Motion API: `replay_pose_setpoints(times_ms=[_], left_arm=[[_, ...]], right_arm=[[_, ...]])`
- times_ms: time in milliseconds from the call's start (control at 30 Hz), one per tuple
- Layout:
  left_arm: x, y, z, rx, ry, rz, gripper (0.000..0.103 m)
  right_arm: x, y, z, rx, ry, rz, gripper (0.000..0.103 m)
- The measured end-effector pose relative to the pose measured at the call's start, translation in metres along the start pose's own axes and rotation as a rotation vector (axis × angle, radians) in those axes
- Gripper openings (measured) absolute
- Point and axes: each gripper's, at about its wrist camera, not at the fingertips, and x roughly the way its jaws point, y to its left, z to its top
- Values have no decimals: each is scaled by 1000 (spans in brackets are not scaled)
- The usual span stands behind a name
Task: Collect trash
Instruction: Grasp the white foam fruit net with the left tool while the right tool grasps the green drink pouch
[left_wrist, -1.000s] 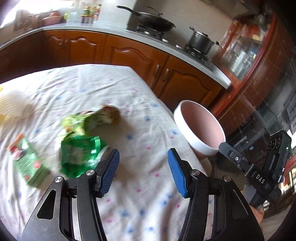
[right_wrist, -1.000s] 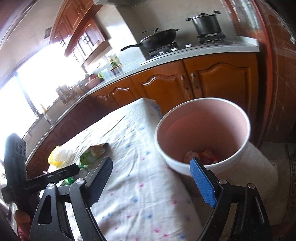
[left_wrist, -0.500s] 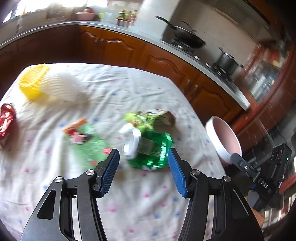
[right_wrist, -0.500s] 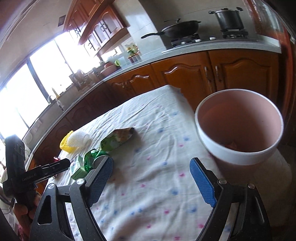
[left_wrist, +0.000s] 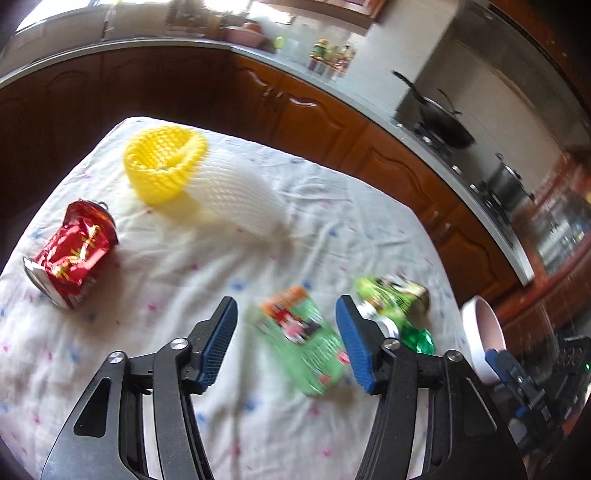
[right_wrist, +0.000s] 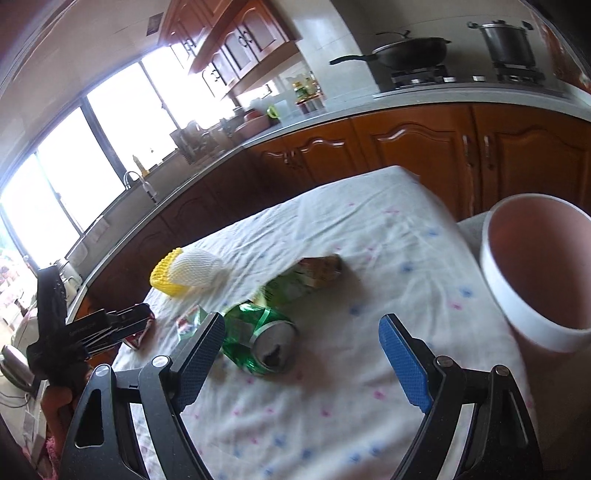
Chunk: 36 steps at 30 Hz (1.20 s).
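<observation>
Left wrist view, left to right. Crushed red can (left_wrist: 72, 254) lies on its side well to the left of the left gripper (left_wrist: 286, 345) and ahead of it. Yellow-and-white foam fruit net (left_wrist: 192, 177) farther ahead, left of the gripper's centre line, on the floral tablecloth (left_wrist: 184, 266). Left gripper spread wide, nothing between the blue pads; it hangs above the cloth. Flat green wrapper (left_wrist: 303, 336) lies in line with the gap between the fingers, nearer the right finger; blurred, print unreadable. Just beyond the right fingertip: crushed green can (left_wrist: 410, 332), partly hidden by that finger, with a green snack pouch (left_wrist: 391, 293) beside it, a little farther out. Pink bin (left_wrist: 480, 332) with white rim off the table edge, far right of the gripper.

Right wrist view, left to right. Left gripper's body visible at far left. Right gripper (right_wrist: 301, 350) also spread wide, holding nothing. Crushed green can (right_wrist: 260, 341) sits just ahead of its left finger, open end facing the camera. Snack pouch (right_wrist: 303, 277) beyond that. Pink bin (right_wrist: 539, 269) close by, ahead and right of the right finger.
</observation>
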Motion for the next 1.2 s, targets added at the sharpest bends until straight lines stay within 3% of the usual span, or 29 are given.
replay_pose_setpoints(times_ms=[300,667,733,800,867,1000,1067,1200], left_arm=[[50,38,48,-144,55,-2,61],[120,51,83,-242,111,26,60],[125,47,86,-222,101,41,53],[131,41,87,-185,120,23,8],[133,38,88,-164,129,8,8],[117,27,85,-85,109,-17,7],[104,21,84,-58,98,-48,7],[74,8,79,-8,63,-100,7]], right_arm=[[37,18,17,19,56,72,78],[79,12,28,97,123,100,78],[84,11,29,102,129,99,78],[85,11,29,102,131,97,78],[86,10,29,95,131,85,77],[84,20,38,-68,125,54,76],[89,29,43,-251,179,25,76],[103,31,49,-484,251,-12,75]])
